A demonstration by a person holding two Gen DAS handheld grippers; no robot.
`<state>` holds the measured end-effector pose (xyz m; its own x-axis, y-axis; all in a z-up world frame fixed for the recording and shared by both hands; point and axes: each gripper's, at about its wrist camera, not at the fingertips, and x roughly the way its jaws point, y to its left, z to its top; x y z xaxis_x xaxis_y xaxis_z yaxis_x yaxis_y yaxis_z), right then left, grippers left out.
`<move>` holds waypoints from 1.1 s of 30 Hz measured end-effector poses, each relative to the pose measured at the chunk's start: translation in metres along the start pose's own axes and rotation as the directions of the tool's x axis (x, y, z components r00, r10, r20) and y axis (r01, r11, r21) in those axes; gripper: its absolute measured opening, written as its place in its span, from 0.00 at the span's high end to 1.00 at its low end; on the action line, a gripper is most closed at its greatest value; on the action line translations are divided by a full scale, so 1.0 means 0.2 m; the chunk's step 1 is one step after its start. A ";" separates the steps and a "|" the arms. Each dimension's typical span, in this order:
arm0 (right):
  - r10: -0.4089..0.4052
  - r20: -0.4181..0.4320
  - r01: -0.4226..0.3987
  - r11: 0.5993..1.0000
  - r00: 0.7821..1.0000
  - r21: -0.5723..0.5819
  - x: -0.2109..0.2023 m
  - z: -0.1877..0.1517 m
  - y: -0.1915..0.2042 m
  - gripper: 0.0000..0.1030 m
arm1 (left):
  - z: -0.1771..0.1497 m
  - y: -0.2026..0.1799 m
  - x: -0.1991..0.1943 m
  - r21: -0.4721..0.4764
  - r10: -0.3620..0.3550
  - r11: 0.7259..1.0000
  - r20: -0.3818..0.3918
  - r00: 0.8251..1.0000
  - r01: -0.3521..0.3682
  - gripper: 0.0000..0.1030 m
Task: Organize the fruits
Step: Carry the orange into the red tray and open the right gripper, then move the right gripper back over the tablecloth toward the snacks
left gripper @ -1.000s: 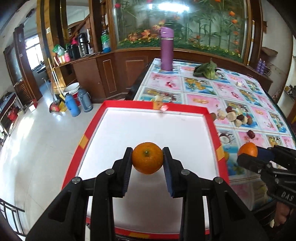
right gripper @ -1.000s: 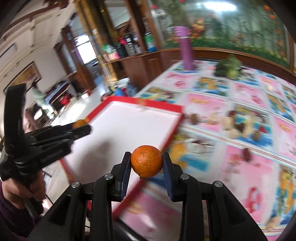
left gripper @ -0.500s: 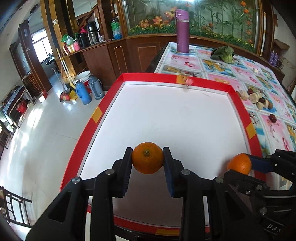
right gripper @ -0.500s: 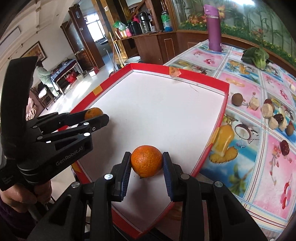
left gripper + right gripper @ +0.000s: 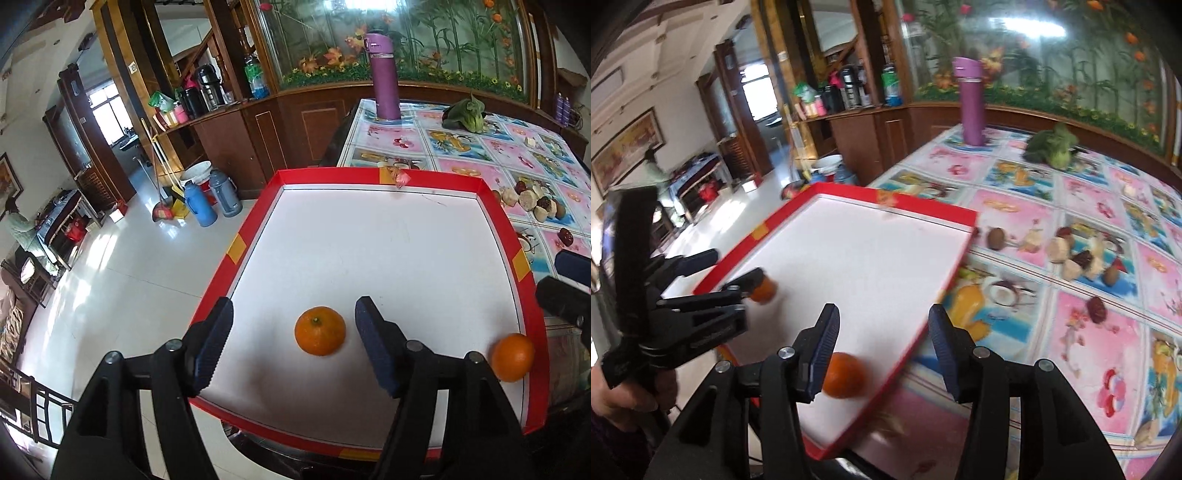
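Both tongs are now gaping wide, empty: left tongs [image 5: 293,347] and right tongs [image 5: 882,350] just dropping their oranges [image 5: 320,335] [image 5: 844,374] inside red tray [image 5: 376,173]; bench fruits still waiting.

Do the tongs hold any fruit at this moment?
No. Both tongs are open; the two oranges lie loose in the red tray.

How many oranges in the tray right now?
2. One orange sits between the open left gripper fingers; the second orange lies by the red tray right wall.
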<state>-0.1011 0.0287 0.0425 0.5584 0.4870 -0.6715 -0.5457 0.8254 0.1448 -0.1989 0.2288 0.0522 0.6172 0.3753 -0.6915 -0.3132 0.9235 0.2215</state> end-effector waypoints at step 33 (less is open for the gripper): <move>-0.065 -0.139 0.068 0.998 0.988 0.018 0.16 -0.09 0.00 0.51 | 0.00 -0.01 0.00 0.006 0.018 1.000 -0.005 1.000 -0.018 0.32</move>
<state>-0.0950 0.0395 0.0086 0.5001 0.3879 -0.7742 -0.4954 0.8614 0.1116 -0.1990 0.2261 0.0518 0.6082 0.3911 -0.6907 -0.3197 0.9172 0.2378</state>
